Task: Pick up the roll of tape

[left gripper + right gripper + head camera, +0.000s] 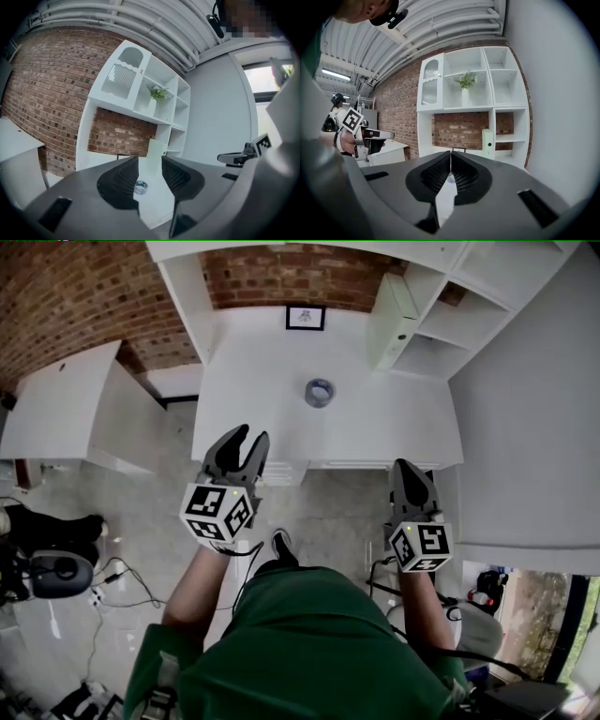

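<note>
Roll of tape (319, 392) lies flat on the white table (253, 399), hole upward, about in the middle of the top and well clear of every edge. Nothing touches it. A small framed picture (306, 318) stands at the far edge, and a white shelf unit (441, 306) rises at the far right corner.

Both tools hang at the near edge, well apart from the roll. The left tool (249, 435) has its jaws spread with nothing between the pads. In the left gripper view the roll (140, 187) shows far off through the gap of that tool (150, 161). The right tool (405, 465) sits further toward the near right corner with its jaws pressed together and holding nothing, as the right gripper view (450, 152) makes plain.

The roll looks like a grey ring of ordinary tape, so I judge it light and stiff, with a firm core that will not crush under the pads. Its outer face is probably smooth, and the table top looks slick, so a sideways nudge could send it sliding rather than lifting. The safest hold seems to be on the ring's wall, with one jaw down in the hole and the other against the outside. The left tool, already open, looks the better placed for this. It would have to cross from the near edge to the middle and tip down over the roll.
</note>
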The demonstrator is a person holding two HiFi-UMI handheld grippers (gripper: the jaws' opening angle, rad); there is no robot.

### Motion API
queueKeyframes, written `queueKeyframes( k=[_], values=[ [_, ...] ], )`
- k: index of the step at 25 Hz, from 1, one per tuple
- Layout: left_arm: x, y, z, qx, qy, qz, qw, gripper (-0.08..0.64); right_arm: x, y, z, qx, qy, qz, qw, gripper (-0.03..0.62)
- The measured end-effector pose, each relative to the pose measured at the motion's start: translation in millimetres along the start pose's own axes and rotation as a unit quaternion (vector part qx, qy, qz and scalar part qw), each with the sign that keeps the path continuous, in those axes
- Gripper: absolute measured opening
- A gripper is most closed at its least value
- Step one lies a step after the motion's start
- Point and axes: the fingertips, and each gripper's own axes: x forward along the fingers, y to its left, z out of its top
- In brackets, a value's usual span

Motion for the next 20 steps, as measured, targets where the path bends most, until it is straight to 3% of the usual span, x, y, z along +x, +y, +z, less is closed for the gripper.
queueKeyframes(
  k=[6,12,20],
  values=[
    [16.9,44.4,-14.0,-0.015,0.02,-0.003,0.9997,0.166,46.4,15.0,-6.1,0.002,0.017,-0.003,1.0,0.023],
    [28.4,60.8,-27.4,-0.035,0.034,-0.012,0.9987,0.166,81.2,26.8,-15.8,-0.008,0.045,0.013,0.999,0.025],
    [56.6,68.7,-48.4,-0.041,0.055,0.012,0.9976,0.166,136.0,20.5,-38.6,-0.012,0.079,0.07,0.994,0.025]
  ],
)
